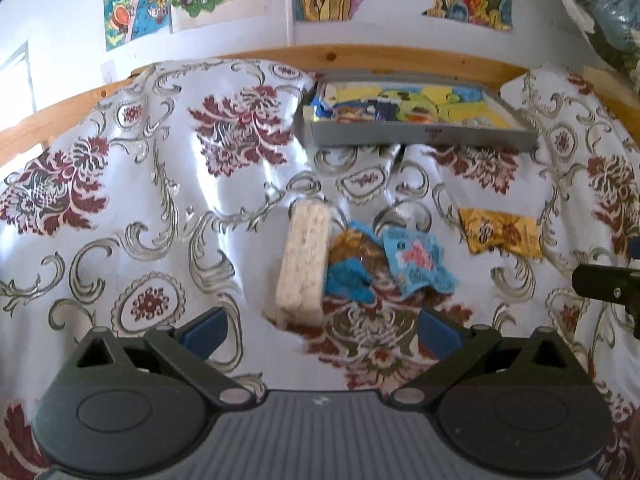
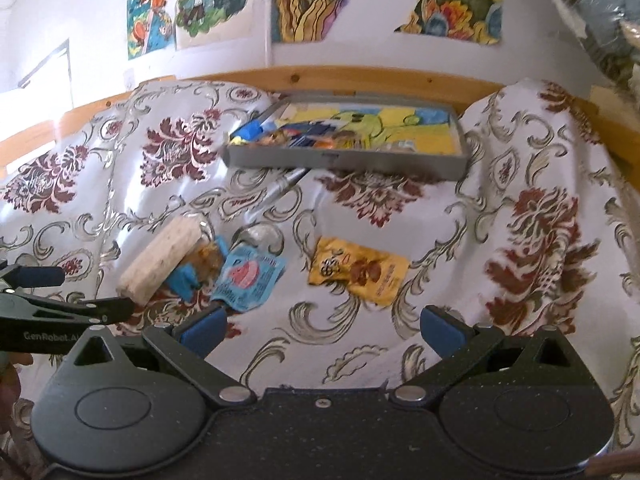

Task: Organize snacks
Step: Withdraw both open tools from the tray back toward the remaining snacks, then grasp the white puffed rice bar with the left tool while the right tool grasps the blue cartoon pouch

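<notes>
Both your grippers, left gripper (image 1: 320, 330) and right gripper (image 2: 322, 330), gape empty. Pale snack block (image 1: 305, 264) runs lengthwise up-frame; yellow packet (image 2: 358, 272) lies centre, bare cloth (image 2: 500, 220) rightward.

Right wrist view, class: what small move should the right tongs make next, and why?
Probably ease the right tongs forward and down over the yellow snack packet. They are open and empty, the packet lies alone on the patterned cloth just ahead, and the grey tray behind already holds other snacks.
</notes>
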Tool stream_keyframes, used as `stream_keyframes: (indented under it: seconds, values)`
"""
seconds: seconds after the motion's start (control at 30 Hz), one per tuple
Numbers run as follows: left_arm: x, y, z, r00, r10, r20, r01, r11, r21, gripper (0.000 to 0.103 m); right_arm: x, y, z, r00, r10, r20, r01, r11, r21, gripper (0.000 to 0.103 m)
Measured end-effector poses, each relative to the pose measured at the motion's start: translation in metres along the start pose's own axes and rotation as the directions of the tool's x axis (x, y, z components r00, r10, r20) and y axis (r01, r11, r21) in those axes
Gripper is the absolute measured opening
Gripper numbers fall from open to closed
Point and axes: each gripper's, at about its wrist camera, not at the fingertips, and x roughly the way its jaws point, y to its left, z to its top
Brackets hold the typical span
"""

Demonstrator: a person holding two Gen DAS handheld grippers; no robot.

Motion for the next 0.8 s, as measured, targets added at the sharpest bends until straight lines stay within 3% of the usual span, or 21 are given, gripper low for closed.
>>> stream_keyframes:
  seconds: [0.8]
  values:
    - [0.015, 0.015, -0.015, 0.993, 0.039, -0.107, -0.032, 0.997, 0.069, 0.102, 0.032, 0.012, -0.011, 0.99, 0.055, -0.128, -0.058, 0.998, -0.024, 0.102]
